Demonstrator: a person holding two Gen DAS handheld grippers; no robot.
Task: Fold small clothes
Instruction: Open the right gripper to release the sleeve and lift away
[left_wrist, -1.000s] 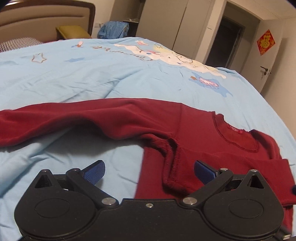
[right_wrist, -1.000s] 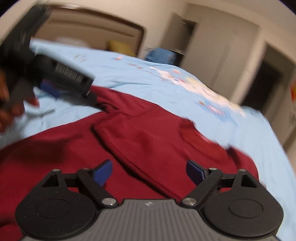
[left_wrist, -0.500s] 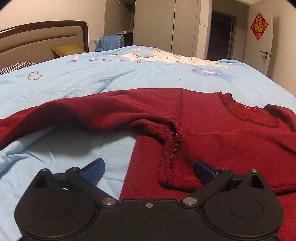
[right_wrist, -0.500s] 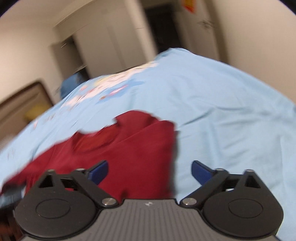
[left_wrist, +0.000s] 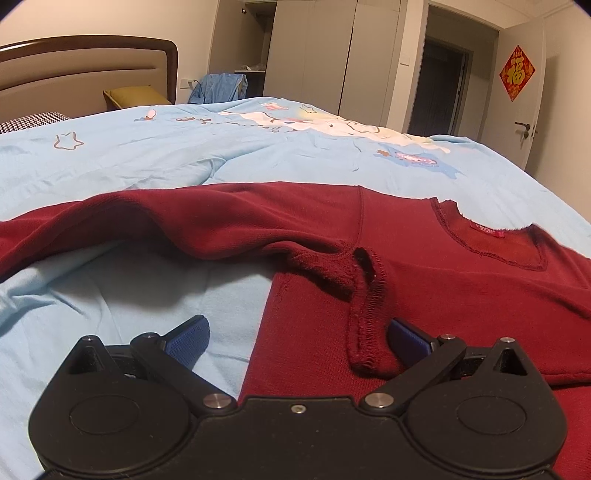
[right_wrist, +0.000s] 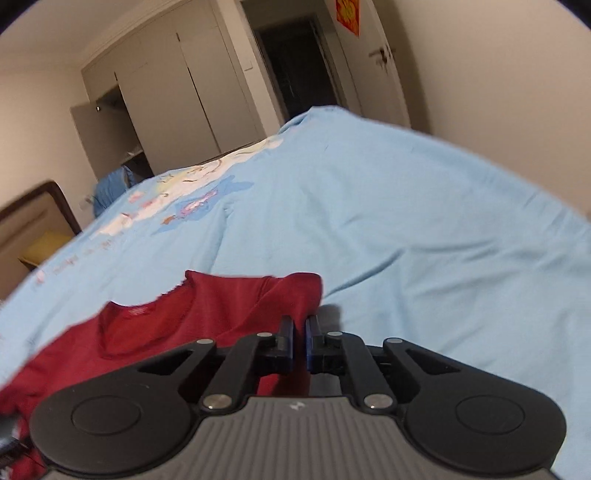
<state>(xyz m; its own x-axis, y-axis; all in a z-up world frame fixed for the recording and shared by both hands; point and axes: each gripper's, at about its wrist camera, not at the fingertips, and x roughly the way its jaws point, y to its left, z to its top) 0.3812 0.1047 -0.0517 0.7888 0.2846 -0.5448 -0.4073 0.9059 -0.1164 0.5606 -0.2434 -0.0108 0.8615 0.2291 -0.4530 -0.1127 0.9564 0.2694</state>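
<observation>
1. Light blue duvet (left_wrist: 155, 173) with cartoon prints spreads out ahead of both my tongs.
2. Dark red long-sleeve top (left_wrist: 461, 280) lies flat on it, right under them, one sleeve running off to the left of my left tongs.
3. My left tongs (left_wrist: 297, 338) are wide apart, straddling the top's side edge and a folded-over seam.
4. My right tongs (right_wrist: 300, 341) are pinched together on the top's shoulder edge, near the neckline.

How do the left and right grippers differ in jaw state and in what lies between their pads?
The left gripper is open, a raised fold of the red shirt lying loose between its pads; the right gripper is shut, pinching the shirt's edge. The left body is black, the right ribbed grey. Both have blue pads.
</observation>
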